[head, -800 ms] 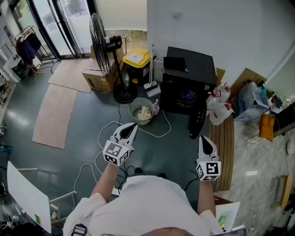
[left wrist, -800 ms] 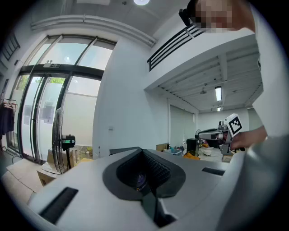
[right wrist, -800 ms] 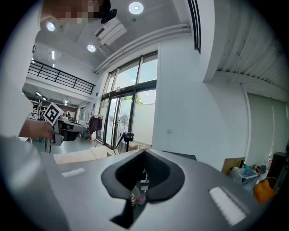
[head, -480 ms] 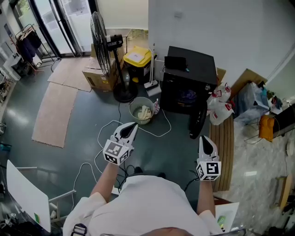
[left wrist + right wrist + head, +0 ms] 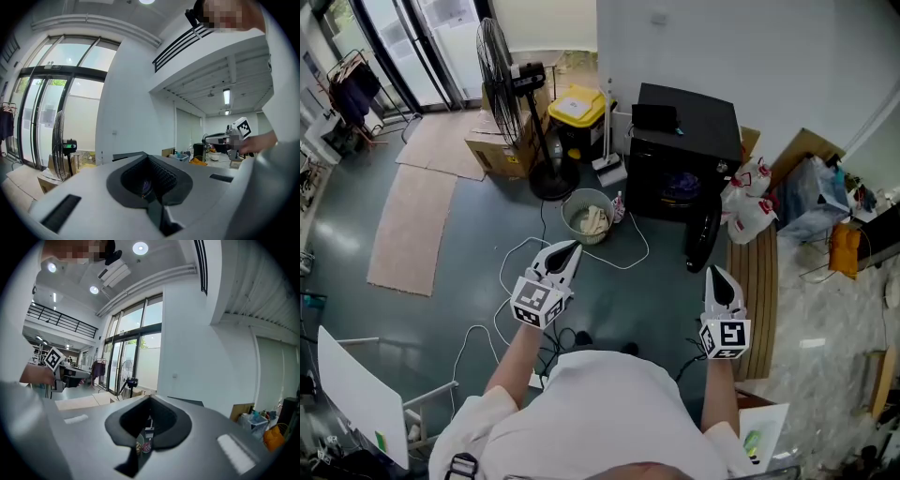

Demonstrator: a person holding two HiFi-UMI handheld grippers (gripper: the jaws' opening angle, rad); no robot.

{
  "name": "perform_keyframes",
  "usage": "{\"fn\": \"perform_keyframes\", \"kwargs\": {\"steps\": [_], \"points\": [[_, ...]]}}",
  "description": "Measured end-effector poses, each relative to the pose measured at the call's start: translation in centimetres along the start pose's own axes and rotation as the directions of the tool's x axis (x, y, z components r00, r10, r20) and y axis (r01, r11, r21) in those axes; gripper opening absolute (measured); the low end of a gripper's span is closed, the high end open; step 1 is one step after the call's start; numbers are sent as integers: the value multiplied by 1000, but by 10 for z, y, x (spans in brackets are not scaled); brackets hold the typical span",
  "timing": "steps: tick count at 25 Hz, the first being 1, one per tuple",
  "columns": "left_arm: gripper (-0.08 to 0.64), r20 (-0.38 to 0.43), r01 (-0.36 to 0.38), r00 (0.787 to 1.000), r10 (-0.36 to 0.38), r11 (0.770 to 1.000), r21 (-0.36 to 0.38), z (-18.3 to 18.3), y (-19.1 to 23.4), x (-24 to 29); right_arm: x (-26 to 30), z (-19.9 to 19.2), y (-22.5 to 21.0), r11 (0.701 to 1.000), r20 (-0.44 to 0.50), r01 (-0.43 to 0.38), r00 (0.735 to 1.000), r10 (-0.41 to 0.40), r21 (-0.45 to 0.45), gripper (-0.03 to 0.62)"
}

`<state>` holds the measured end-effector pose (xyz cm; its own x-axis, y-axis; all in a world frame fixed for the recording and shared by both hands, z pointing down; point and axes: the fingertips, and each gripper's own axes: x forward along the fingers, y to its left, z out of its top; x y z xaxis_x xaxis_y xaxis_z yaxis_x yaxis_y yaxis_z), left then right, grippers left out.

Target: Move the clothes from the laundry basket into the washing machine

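Both grippers are held out over the grey floor, one in each hand. The left gripper (image 5: 570, 247) has its jaws brought together with nothing between them. The right gripper (image 5: 718, 274) is likewise closed and empty.

One laundry basket (image 5: 572, 208) is seen, a round pale tub standing on the floor just beyond the left gripper's tip and slightly to its right. Light-coloured clothes (image 5: 593, 221) are heaped in it; how many pieces cannot be told.

One washing machine (image 5: 689, 122), black, is set against the white wall to the right of the basket. Its round door (image 5: 703, 244) is swung open towards the person, and something bluish is visible in the drum opening. The door is found ahead of the right gripper, a little to its left, and apart from it.

One standing fan (image 5: 499, 80), one yellow-lidded bin (image 5: 577, 101) and one cardboard box (image 5: 492, 155) are grouped behind the basket. Two mats (image 5: 412, 230) are laid on the floor at the left. A white cable (image 5: 628, 262) is looped on the floor between the basket and the grippers.
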<state>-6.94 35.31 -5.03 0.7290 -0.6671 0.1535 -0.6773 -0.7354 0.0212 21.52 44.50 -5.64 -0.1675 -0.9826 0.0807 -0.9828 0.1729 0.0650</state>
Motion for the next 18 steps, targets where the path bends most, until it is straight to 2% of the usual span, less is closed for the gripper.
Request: {"fn": "perform_keyframes", "kwargs": {"steps": [18], "points": [[6,3,-66,998,66,998,2,-5,-41,30,-3,-17,-63,998,27,-60,998,60,20,11]]}}
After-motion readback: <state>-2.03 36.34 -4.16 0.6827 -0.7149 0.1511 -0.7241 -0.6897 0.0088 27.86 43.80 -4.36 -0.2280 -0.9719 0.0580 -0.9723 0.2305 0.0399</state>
